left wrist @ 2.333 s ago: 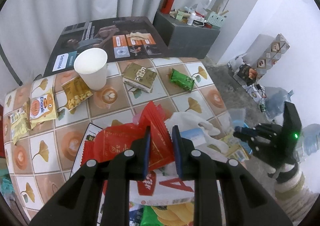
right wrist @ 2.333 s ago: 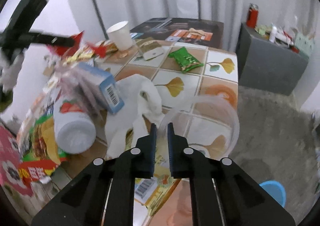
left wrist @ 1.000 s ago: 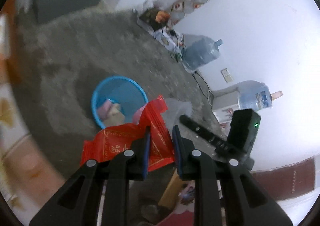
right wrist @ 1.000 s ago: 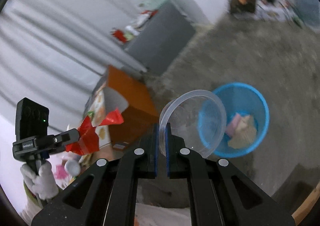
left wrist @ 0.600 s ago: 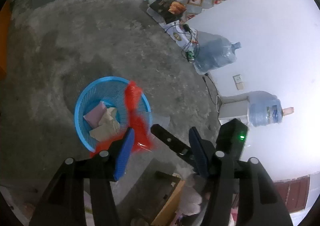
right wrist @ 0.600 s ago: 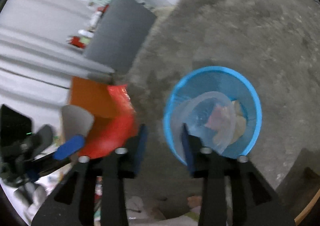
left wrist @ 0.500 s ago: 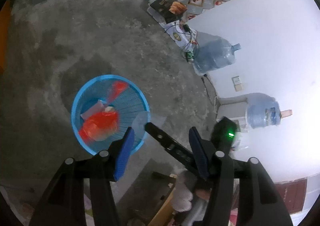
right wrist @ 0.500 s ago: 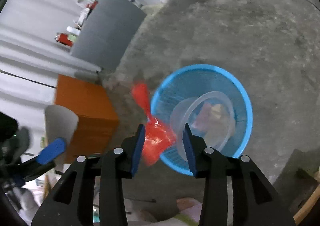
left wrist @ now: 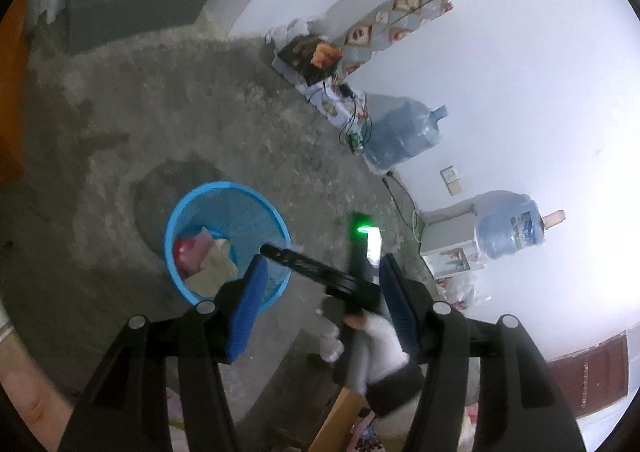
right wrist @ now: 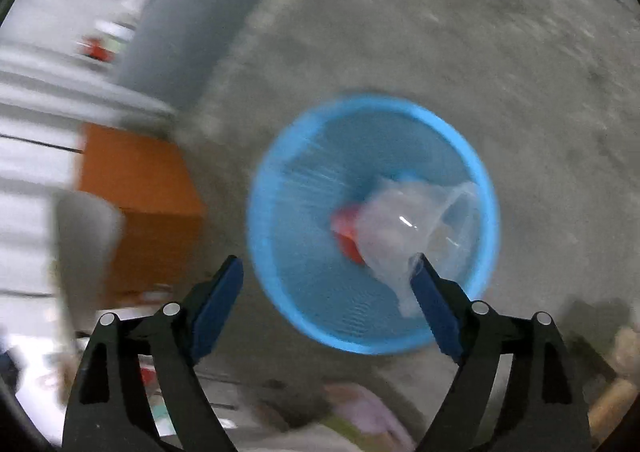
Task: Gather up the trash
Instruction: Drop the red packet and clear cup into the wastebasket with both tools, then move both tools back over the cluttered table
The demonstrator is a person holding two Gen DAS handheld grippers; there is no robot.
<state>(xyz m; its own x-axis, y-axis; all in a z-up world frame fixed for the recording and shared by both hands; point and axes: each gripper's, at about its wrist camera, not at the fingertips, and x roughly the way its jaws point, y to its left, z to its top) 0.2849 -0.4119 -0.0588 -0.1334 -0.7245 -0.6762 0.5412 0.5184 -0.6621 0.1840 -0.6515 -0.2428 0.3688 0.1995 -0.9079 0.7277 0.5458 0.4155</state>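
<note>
The right gripper (right wrist: 326,284) hangs over the blue basket (right wrist: 280,156), pointing steeply down so that whatever it lets go falls inside. Its jaws have just been opening and now stand wide, holding nothing. The clear cup (right wrist: 404,224) lies in the basket on its side, its lower edge appearing just at the right pad in this blurred view, though I judge it free. A red wrapper (right wrist: 346,232) shows beside and under it.

The left gripper (left wrist: 320,292) is also spread and empty, its jaws having parted too. It looks slantwise at the same basket (left wrist: 176,212) from one side, with the red wrapper (left wrist: 183,252) resting among pale scraps (left wrist: 212,268). The right gripper (left wrist: 320,272) crosses its view in a gloved hand (left wrist: 380,340).

Both pieces seem delivered; the grey floor (left wrist: 120,132) around the basket shows no spill.
</note>
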